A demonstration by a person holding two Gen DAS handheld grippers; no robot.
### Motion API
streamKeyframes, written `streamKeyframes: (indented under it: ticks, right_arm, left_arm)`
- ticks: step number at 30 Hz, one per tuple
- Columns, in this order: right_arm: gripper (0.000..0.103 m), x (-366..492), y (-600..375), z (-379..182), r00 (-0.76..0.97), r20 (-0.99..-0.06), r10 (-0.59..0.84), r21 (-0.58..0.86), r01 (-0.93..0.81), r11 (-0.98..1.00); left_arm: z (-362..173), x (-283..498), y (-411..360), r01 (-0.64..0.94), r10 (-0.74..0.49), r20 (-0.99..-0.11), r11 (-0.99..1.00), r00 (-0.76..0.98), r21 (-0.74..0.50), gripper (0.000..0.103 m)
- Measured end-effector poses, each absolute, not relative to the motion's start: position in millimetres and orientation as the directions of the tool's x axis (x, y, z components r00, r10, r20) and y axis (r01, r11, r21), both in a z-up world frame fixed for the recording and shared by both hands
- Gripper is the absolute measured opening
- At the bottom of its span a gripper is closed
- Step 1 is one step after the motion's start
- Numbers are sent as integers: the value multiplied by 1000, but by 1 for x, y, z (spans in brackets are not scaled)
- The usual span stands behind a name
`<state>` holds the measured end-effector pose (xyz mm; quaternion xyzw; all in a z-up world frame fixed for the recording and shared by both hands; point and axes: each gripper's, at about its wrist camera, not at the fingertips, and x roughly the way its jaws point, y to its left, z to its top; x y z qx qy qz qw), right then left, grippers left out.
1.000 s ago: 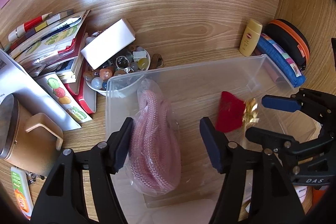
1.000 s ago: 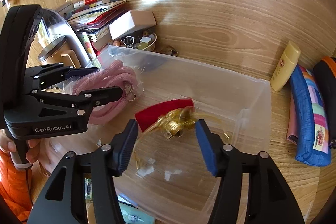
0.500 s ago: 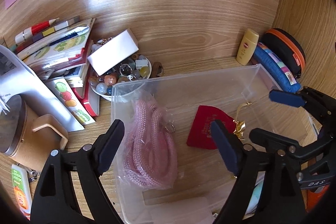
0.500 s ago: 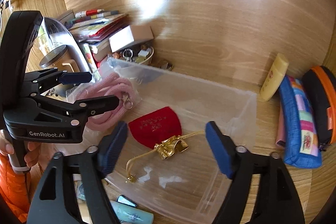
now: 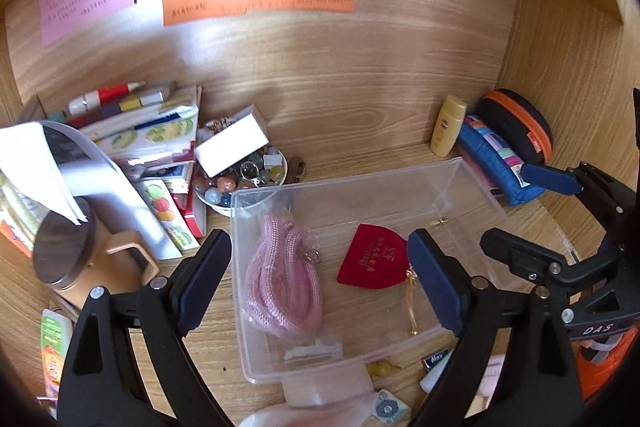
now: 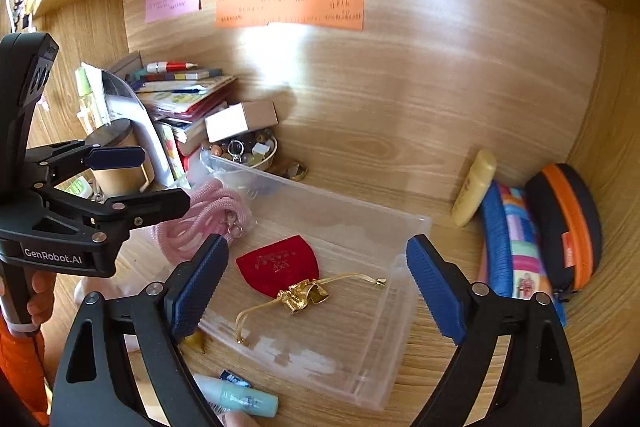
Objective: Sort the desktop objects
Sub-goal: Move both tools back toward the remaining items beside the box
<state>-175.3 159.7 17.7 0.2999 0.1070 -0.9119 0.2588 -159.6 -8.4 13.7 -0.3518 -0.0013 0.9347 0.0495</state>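
Red pouch [image 6: 280,263] now in bin [image 6: 400,227].

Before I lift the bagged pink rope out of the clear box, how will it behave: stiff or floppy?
Probably floppy: the pink rope lies in loose coils inside a thin, crinkled bag, so it may sag. It looks light for its bulk. The film may be slippery, and the metal clasp could catch on the clear box wall.

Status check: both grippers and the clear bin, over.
Left gripper and right gripper opening, nothing held. Pink rope and red pouch lie in clear bin. Nothing blocking.
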Motion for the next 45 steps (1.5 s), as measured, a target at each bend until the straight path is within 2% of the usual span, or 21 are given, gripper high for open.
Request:
streamKeyframes:
  ticks: [4, 5, 16, 28, 40, 45]
  right_arm:
    - [100, -157, 167, 25, -715, -571, -403, -66, 529, -846]
    - [102, -152, 169, 26, -723, -560, -404, -69, 527, -847]
    - [102, -109, 180, 23, -741, -540, -398, -113, 533, -839]
    - [102, -82, 194, -12, -704, -609, -366, -93, 521, -848]
    - [102, -73, 207, -50, -610, -710, -351, -21, 516, -856]
    - [102, -68, 203, -59, -589, -733, -341, -39, 537, -843]
  left_arm:
    - [24, -141, -9, -86, 75, -636, -996, -768, -13, 91]
    - [26, -135, -9, -81, 67, -628, -997, -775, -7, 95]
    - [30, -83, -15, -20, 1, -586, -999, -810, 26, 99]
    - [-8, -53, -30, 34, -30, -659, -999, -751, 7, 99]
    - [-55, -47, -40, 54, 4, -753, -997, -658, -52, 99]
    - [-73, -48, -39, 61, 13, -785, -996, -619, -64, 99]
